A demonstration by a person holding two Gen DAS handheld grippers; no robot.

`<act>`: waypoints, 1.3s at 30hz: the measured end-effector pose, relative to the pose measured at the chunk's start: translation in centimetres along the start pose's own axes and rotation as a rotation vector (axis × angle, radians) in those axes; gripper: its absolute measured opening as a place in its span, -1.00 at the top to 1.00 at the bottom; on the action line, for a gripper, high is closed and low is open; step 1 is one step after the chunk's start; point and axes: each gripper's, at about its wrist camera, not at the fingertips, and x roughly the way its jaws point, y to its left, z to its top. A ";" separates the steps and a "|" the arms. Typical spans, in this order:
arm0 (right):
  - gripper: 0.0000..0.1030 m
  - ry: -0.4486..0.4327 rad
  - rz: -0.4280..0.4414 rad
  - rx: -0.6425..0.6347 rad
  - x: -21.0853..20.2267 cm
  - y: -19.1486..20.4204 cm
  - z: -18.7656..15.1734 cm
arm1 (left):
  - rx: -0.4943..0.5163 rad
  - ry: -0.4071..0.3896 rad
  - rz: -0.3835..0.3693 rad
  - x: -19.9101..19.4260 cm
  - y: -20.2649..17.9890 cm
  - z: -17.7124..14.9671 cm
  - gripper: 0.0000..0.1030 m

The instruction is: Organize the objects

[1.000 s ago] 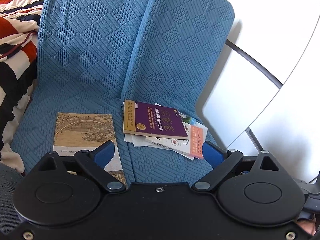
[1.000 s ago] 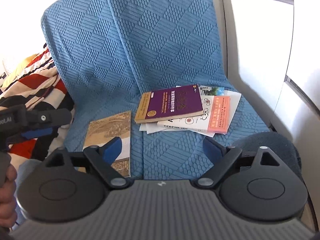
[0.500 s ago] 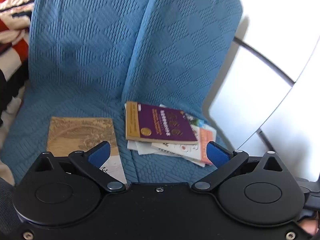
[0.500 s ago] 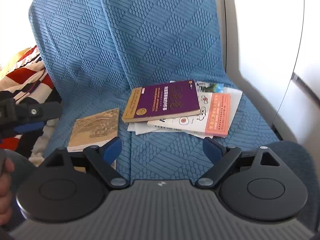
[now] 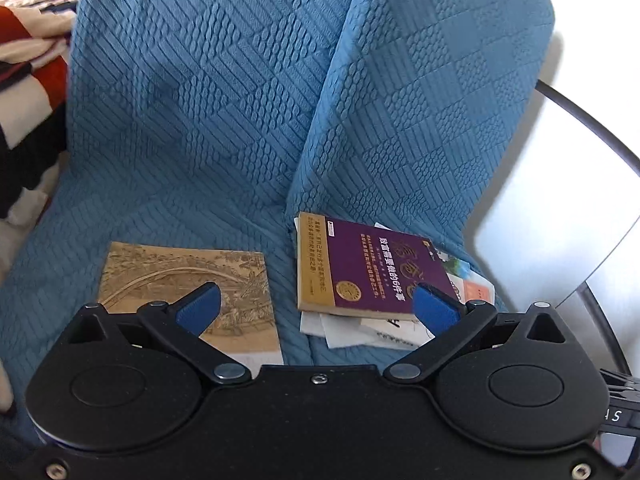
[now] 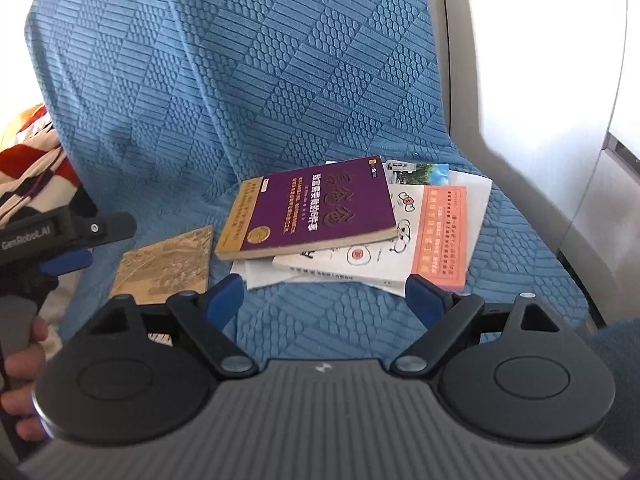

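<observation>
A purple book [image 5: 368,272] [image 6: 312,208] lies on top of a loose pile on the blue-covered chair seat. Under it are a white book with an orange band [image 6: 438,236] and white papers [image 5: 344,328]. A tan book with an old painting [image 5: 184,284] [image 6: 168,268] lies flat to the left of the pile. My left gripper [image 5: 316,306] is open and empty above the seat, between the tan book and the pile. My right gripper [image 6: 322,298] is open and empty just in front of the pile. The left gripper also shows at the left in the right wrist view [image 6: 64,240].
The blue quilted cover [image 5: 224,120] drapes over the chair back and seat [image 6: 352,320]. A red, white and black striped cloth [image 5: 28,52] lies to the left. A white wall with a dark curved rail [image 5: 592,128] stands to the right.
Both grippers have moved closer to the seat, so the books look larger. The left view has shifted right and down. Both grippers have stayed open.
</observation>
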 end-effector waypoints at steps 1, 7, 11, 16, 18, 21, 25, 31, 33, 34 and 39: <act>-0.73 0.007 -0.003 0.004 0.6 0.0 0.2 | -0.018 0.017 -0.010 0.7 0.4 0.3 -0.99; -0.73 0.021 -0.009 0.032 3.6 -1.0 2.4 | -0.069 0.101 -0.055 4.4 2.0 1.9 -0.98; -0.73 0.035 -0.026 0.071 5.6 -2.3 4.0 | -0.096 0.145 -0.066 7.0 2.5 2.4 -0.97; -0.73 0.071 -0.055 0.109 8.1 -3.7 5.5 | -0.085 0.167 -0.049 9.5 2.5 2.7 -0.96; -0.73 0.091 -0.049 0.143 8.9 -4.2 5.8 | -0.099 0.185 -0.056 10.6 2.9 2.9 -0.96; -0.73 0.120 -0.044 0.181 10.2 -5.0 6.2 | -0.121 0.228 -0.081 12.4 3.4 3.3 -0.96; -0.73 0.152 -0.060 0.226 11.7 -5.6 6.9 | -0.150 0.290 -0.134 14.7 3.9 3.8 -0.88; -0.73 0.149 -0.108 0.262 13.5 -6.3 8.3 | -0.159 0.300 -0.192 17.1 4.1 4.7 -0.71; -0.73 0.148 -0.121 0.279 13.8 -6.6 8.5 | -0.168 0.314 -0.187 17.8 4.2 4.9 -0.53; -0.73 0.150 -0.120 0.291 14.0 -6.7 8.5 | -0.184 0.324 -0.194 18.1 4.3 4.9 -0.49; -0.73 0.180 -0.099 0.323 14.8 -7.1 8.2 | -0.339 0.390 -0.251 20.1 5.9 4.1 -0.15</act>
